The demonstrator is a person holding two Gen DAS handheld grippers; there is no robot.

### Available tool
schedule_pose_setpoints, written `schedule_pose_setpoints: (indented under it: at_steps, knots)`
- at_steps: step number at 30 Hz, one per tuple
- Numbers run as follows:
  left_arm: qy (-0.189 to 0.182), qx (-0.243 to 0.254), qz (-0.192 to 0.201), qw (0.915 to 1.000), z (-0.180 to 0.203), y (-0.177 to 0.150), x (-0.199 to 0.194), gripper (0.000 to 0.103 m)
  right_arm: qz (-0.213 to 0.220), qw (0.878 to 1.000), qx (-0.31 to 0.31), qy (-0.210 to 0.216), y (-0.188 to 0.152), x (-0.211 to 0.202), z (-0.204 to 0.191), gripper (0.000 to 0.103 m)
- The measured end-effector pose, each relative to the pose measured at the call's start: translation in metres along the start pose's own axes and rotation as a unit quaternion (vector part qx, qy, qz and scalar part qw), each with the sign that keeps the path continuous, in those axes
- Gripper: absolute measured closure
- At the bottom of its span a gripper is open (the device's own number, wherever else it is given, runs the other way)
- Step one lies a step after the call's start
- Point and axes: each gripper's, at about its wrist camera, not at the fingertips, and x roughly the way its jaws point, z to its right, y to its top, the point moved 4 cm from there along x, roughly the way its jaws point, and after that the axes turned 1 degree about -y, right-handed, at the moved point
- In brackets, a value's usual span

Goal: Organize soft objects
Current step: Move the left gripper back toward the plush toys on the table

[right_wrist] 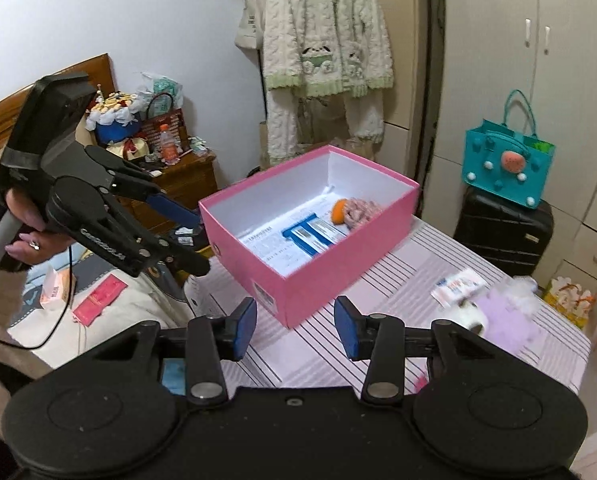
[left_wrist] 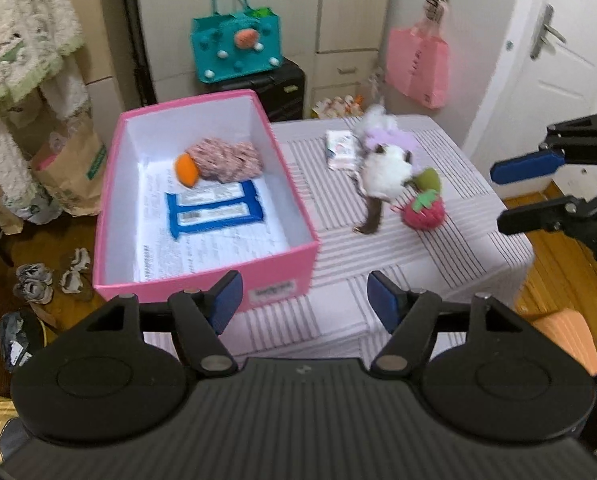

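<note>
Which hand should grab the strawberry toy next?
Probably right: the right gripper is open, empty and beside the strawberry toy. The left gripper, also empty, sits nearer the pink box.

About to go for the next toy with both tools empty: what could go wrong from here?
1. The toys on the striped cover lie bunched: the white plush touches the strawberry and lilac plush, so one pick may drag another along.
2. The strawberry sits toward the table's side edge; a nudge could roll it off.
3. The pink box stands near the front edge; a bump from the left tool might push it.
</note>
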Motion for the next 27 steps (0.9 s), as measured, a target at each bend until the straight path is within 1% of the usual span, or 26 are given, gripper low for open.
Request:
schedule_pose_setpoints:
  at_steps: [6, 12, 15, 21, 25, 27]
  knots:
    - [-0.021, 0.030, -0.016, 0.9992, 0.033, -0.001, 0.014, 0.035, -0.010, 0.999, 0.025, -0.019, -0.031, -0.010, 0.021, 0.054]
    - [-0.060, 0.047, -0.027, 0.9967, 0.065, 0.004, 0.039, 0.035, -0.018, 0.998, 0.059, -0.027, -0.062, -0.016, 0.050, 0.053]
    - [-0.075, 0.057, -0.029, 0.9951, 0.078, 0.007, 0.051, 0.035, -0.022, 0.997, 0.061, -0.032, -0.073, -0.016, 0.061, 0.052]
    - [-0.084, 0.070, -0.022, 0.9938, 0.095, 0.012, 0.077, 0.035, -0.024, 0.997, 0.068, -0.039, -0.091, -0.008, 0.088, 0.049]
    - [-0.082, 0.065, -0.009, 0.9944, 0.100, 0.013, 0.100, 0.035, -0.009, 0.997, 0.061, -0.050, -0.100, 0.000, 0.107, 0.047]
    - [-0.083, 0.055, 0.004, 0.9950, 0.102, 0.014, 0.111, 0.035, 0.005, 0.997, 0.058, -0.052, -0.105, 0.006, 0.118, 0.046]
